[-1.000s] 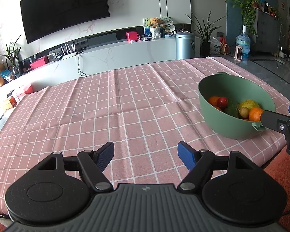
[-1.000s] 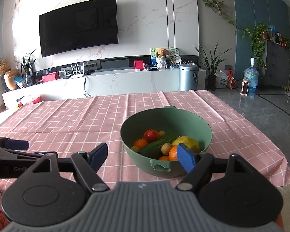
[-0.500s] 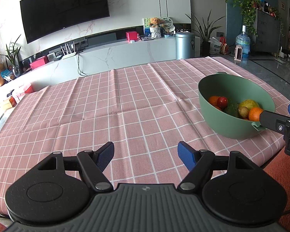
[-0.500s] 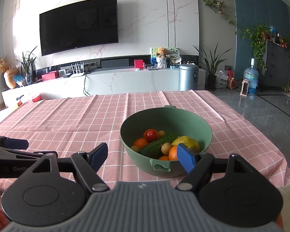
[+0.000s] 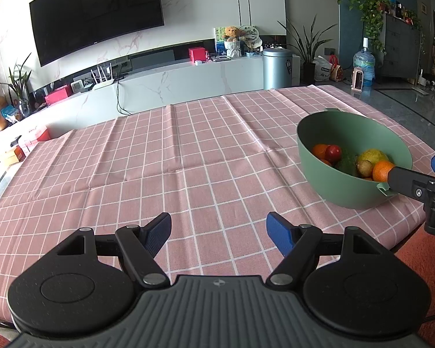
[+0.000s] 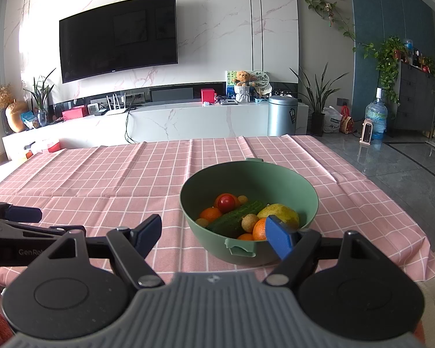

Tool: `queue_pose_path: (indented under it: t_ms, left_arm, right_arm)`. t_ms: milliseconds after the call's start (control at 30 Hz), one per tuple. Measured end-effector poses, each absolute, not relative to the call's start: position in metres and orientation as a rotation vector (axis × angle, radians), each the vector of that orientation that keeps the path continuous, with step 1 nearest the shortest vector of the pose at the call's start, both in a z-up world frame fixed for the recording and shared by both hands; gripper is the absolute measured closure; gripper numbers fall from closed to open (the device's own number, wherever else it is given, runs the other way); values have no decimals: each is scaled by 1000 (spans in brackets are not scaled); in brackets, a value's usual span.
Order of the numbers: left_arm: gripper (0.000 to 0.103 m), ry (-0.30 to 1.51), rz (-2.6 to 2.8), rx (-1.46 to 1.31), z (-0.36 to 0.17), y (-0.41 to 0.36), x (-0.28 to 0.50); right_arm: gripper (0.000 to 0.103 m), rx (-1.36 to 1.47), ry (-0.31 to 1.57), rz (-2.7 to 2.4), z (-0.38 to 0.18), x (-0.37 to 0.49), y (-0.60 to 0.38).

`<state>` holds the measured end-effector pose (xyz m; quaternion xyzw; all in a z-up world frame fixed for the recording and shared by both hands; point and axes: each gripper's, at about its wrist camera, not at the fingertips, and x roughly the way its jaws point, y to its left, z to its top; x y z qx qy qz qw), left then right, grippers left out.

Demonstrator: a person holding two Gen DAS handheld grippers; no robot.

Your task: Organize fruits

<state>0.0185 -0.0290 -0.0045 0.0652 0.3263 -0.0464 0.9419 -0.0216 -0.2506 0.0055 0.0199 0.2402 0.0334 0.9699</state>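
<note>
Nothing has moved since a second ago. Your left gripper [image 5: 219, 232] and right gripper [image 6: 214, 232] hover spread wide, holding nothing. The fruit [image 6: 278, 213] sits piled in the green bowl [image 6: 310, 200], probably to keep it together. Only your right view shows the cucumber [image 6: 235, 220] plainly.
</note>
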Motion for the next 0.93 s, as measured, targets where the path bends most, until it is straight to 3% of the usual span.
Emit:
queue_pose_path:
  t_ms: [933]
  left_arm:
    - [15,648,-94,115,-2,-26,17]
  right_arm:
    - [28,34,487,67,5,-21,-252]
